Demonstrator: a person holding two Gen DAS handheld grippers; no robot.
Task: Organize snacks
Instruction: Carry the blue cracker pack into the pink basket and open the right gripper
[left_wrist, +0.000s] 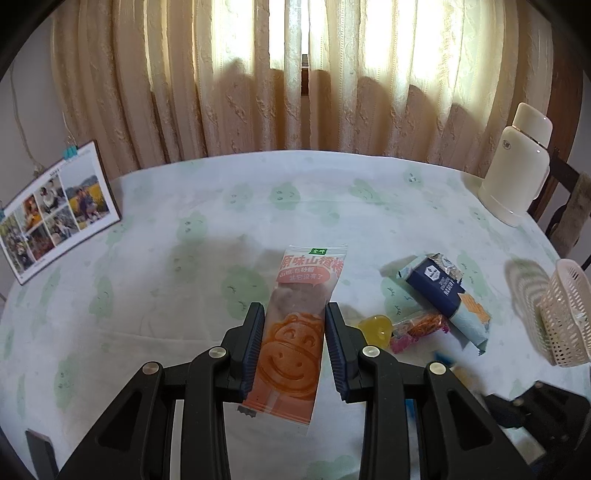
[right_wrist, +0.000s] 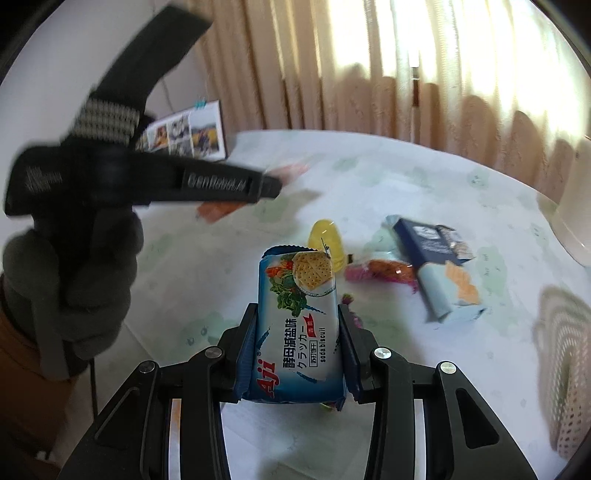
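My left gripper (left_wrist: 294, 314) is shut on an orange hawthorn snack pack (left_wrist: 295, 325) with a smiling face, held above the table. My right gripper (right_wrist: 297, 314) is shut on a blue Aji soda biscuit pack (right_wrist: 301, 325), also lifted. On the table lie a dark blue cracker pack (left_wrist: 445, 291) (right_wrist: 437, 258), a yellow jelly cup (left_wrist: 375, 328) (right_wrist: 327, 236) and a pink-orange snack packet (left_wrist: 417, 326) (right_wrist: 380, 273). The left gripper body (right_wrist: 147, 177) shows blurred in the right wrist view, gripped by a gloved hand, with the orange pack (right_wrist: 216, 210) under it.
A pink mesh basket (left_wrist: 567, 314) (right_wrist: 570, 387) stands at the table's right edge. A cream thermos (left_wrist: 517, 166) stands at the back right. A photo calendar (left_wrist: 55, 210) (right_wrist: 188, 133) leans at the back left. Curtains hang behind the table (left_wrist: 147, 258).
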